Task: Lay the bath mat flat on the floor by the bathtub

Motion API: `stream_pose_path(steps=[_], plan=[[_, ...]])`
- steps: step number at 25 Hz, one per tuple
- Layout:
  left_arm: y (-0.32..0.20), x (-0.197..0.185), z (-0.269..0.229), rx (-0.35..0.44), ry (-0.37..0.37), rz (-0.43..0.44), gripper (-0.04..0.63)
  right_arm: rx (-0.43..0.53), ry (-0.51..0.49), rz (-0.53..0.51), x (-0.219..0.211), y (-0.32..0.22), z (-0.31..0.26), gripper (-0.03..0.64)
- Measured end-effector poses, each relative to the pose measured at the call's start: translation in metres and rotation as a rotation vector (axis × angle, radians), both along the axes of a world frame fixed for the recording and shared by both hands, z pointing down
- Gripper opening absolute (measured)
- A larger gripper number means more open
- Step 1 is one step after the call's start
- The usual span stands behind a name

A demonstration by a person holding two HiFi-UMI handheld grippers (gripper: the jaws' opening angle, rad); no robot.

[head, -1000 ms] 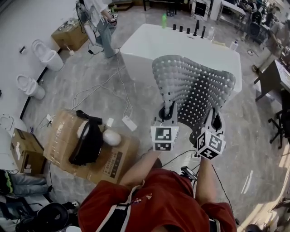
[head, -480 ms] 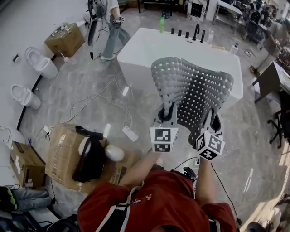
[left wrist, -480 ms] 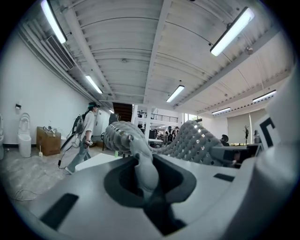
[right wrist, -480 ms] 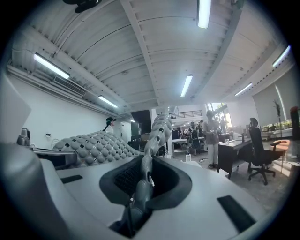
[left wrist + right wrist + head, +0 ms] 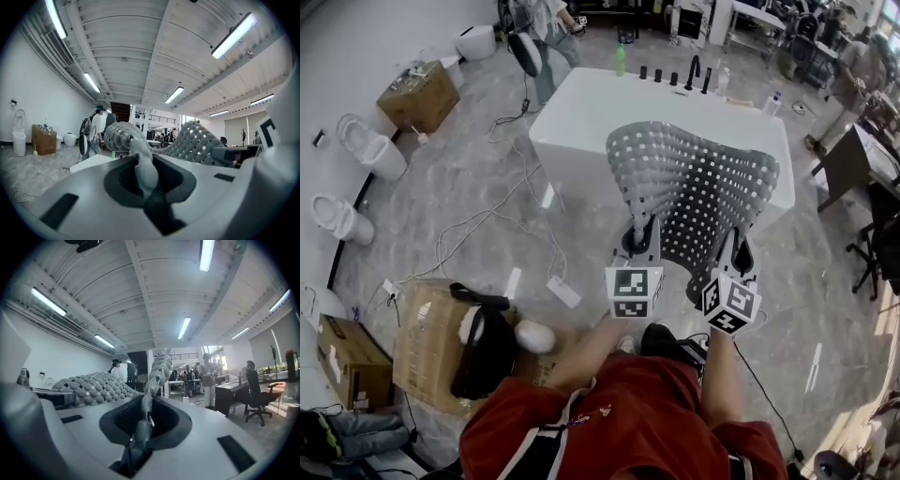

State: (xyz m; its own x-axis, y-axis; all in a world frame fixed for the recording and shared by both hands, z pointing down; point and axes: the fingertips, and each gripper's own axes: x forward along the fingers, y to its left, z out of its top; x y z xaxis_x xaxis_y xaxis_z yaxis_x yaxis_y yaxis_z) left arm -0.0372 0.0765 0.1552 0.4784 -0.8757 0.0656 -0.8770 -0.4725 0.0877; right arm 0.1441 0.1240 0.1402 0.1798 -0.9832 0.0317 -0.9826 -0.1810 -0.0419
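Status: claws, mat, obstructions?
Grips: left claw and right claw both shut on the grey perforated rubber bath mat. Mat aloft, not yet laid. Ahead, white bathtub; loose cables trail left of it.

text: none legible | cardboard box (image 5: pixel 427 328): dark print seen on side, too blurred to be read | signs: none legible

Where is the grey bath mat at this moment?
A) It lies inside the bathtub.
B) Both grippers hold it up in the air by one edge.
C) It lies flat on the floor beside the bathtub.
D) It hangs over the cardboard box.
B: the bath mat is held up in front of the bathtub, one edge pinched in the left gripper and in the right gripper, and it is not yet on the floor.
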Motion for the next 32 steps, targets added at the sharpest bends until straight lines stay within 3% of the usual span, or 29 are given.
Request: stream_pose_path(steps=[9,32], plan=[[-0.04,0.023,0.006,-0.004,-0.012,-0.007,0.057,-0.005,-0.02,0.001,0.024,-0.038,0.012,0.054],[-0.188,0.107,0.005,-0.018,-0.059,-0.089,0.057,-0.021,-0.064,-0.097,0.116,-0.205,0.019,0.054]])
